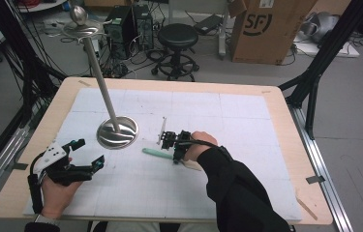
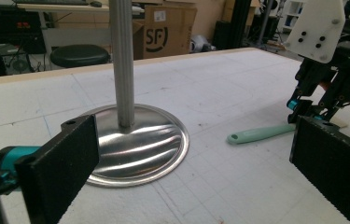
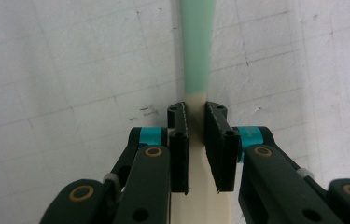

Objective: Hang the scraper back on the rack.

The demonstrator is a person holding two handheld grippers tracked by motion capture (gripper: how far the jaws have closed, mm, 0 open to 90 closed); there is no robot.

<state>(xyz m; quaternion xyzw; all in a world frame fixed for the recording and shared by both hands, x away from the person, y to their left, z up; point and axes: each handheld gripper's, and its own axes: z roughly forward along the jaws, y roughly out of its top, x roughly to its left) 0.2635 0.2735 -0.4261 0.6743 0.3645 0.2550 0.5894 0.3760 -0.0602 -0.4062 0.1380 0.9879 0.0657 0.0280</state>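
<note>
A spatula (image 1: 157, 153) with a mint-green handle and a cream head lies flat on the white foam board (image 1: 135, 193). In the right gripper view my right gripper (image 3: 196, 114) points down at the spatula (image 3: 197, 46). Its pads sit against both sides of the cream neck just below the green handle. In the high view this gripper (image 1: 175, 158) is at mid-table. My left gripper (image 1: 90, 152) hovers open at the front left with nothing between its pads (image 2: 65, 158). It faces the spatula (image 2: 261, 134).
A shiny metal stand has a round base (image 1: 117, 132) left of the spatula and a tall pole topped by a dish and ball (image 1: 78, 17). Beyond the table's far edge are a black stool (image 1: 177, 36), a cardboard box (image 1: 266, 26) and computer cases.
</note>
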